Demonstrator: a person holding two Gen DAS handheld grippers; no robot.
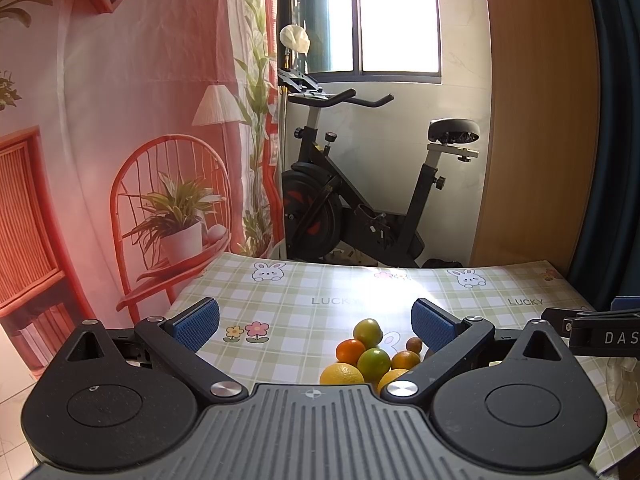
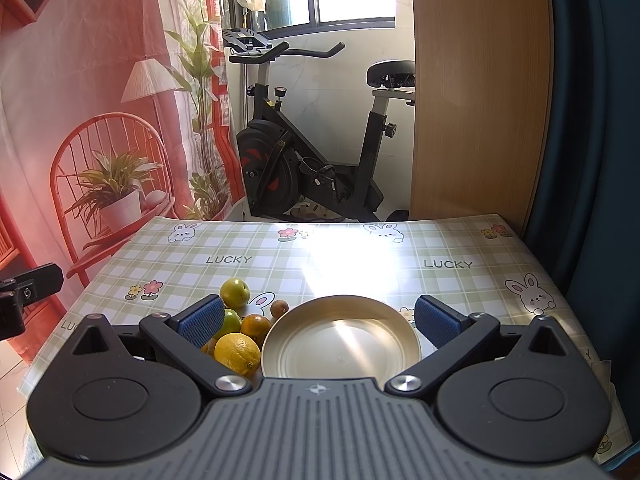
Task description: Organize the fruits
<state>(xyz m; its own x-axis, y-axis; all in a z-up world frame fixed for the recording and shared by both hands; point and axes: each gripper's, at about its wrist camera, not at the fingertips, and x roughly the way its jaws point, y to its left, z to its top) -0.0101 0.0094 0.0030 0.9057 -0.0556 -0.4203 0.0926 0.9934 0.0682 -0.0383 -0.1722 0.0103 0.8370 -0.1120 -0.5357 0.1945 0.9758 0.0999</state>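
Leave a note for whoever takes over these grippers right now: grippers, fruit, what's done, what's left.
Left gripper: open, empty, above the table.
Right gripper: open, empty, over the plate.
Fruit: all piled on the table just left of the plate, lemon nearest.
Done: nothing, the plate holds no fruit.
Left: probably move the fruit onto the plate, one at a time.

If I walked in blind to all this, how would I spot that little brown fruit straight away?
Start at the checked tablecloth with rabbits, then find the round metal plate near its front. Just left of the plate lies a heap of citrus fruit. The small brown fruit sits at the heap's far right edge beside the plate's rim: the smallest piece and the only dull brown one.
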